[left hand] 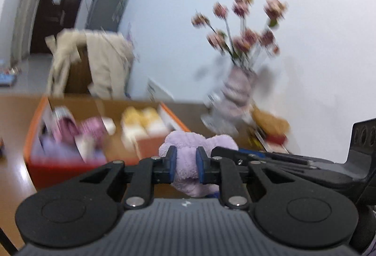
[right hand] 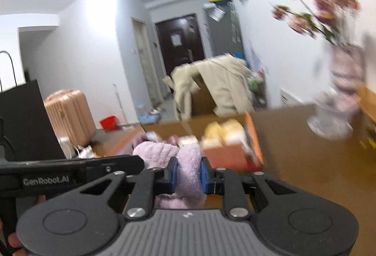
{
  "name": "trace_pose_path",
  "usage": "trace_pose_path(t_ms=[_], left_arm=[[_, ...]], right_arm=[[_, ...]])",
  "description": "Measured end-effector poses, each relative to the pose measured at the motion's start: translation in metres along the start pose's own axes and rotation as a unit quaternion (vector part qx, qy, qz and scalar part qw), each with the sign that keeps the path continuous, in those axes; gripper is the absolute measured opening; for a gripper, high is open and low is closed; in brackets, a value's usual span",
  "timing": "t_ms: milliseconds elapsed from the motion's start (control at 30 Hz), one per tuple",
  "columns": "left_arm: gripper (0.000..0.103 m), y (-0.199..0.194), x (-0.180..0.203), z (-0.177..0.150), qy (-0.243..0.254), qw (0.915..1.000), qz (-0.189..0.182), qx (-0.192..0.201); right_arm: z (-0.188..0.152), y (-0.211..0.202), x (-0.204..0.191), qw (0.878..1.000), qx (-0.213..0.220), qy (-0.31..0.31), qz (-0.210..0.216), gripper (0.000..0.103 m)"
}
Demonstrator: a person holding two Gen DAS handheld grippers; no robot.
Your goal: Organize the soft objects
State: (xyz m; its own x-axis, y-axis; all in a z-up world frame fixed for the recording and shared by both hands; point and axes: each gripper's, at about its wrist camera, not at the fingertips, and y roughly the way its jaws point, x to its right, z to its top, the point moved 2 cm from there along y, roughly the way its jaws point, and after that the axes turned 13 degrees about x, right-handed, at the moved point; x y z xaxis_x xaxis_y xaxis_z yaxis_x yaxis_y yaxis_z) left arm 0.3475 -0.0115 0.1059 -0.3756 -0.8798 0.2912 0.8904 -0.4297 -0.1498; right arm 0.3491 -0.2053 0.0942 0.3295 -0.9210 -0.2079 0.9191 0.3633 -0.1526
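Two grippers, one fluffy lilac cloth (left hand: 188, 159): left gripper (left hand: 186, 162) and right gripper (right hand: 189, 173) both pinch it tight. One orange box (left hand: 33, 129) beyond, one vase (left hand: 237, 91) far right.

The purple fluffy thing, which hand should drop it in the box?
Probably the right. Both the left gripper and right gripper pinch the purple fluffy thing, but in the right wrist view the orange box lies straight ahead; in the left view it sits off to the side.
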Motion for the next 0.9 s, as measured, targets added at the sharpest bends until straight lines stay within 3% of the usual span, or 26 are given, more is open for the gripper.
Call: trace_pose_path(t_ms=[133, 267, 367, 500, 567, 667, 700, 800, 900], left_arm=[[0.017, 0.045, -0.044, 0.038, -0.013, 0.9993, 0.025, 0.024], [0.017, 0.098, -0.097, 0.051, -0.051, 0.9962, 0.060, 0.035], [0.017, 0.133, -0.136, 0.044, -0.063, 0.9937, 0.089, 0.025], [0.015, 0.160, -0.172, 0.035, -0.069, 0.9869, 0.143, -0.025], [0.014, 0.163, -0.177, 0.032, -0.062, 0.9878, 0.141, -0.022], [0.016, 0.173, -0.184, 0.022, -0.062, 0.9854, 0.146, -0.062], [0.021, 0.172, -0.184, 0.022, -0.062, 0.9861, 0.139, -0.067], [0.049, 0.166, -0.182, 0.025, -0.053, 0.9866, 0.141, -0.064], [0.050, 0.161, -0.177, 0.027, -0.035, 0.9888, 0.134, -0.057]], right_arm=[[0.024, 0.085, -0.008, 1.000, -0.005, -0.010, 0.020, 0.019], [0.030, 0.175, -0.008, 0.999, -0.037, 0.009, 0.027, 0.019], [0.020, 0.232, -0.006, 0.997, -0.073, 0.034, 0.016, 0.019], [-0.002, 0.291, -0.013, 0.991, -0.130, 0.022, 0.007, 0.019], [-0.009, 0.304, -0.020, 0.990, -0.143, 0.008, 0.008, 0.019], [-0.018, 0.317, -0.019, 0.985, -0.170, -0.002, -0.012, 0.024], [-0.021, 0.321, -0.016, 0.984, -0.176, 0.001, -0.021, 0.026], [-0.024, 0.316, -0.004, 0.982, -0.179, 0.030, -0.042, 0.037], [-0.014, 0.302, 0.002, 0.984, -0.166, 0.035, -0.051, 0.049]])
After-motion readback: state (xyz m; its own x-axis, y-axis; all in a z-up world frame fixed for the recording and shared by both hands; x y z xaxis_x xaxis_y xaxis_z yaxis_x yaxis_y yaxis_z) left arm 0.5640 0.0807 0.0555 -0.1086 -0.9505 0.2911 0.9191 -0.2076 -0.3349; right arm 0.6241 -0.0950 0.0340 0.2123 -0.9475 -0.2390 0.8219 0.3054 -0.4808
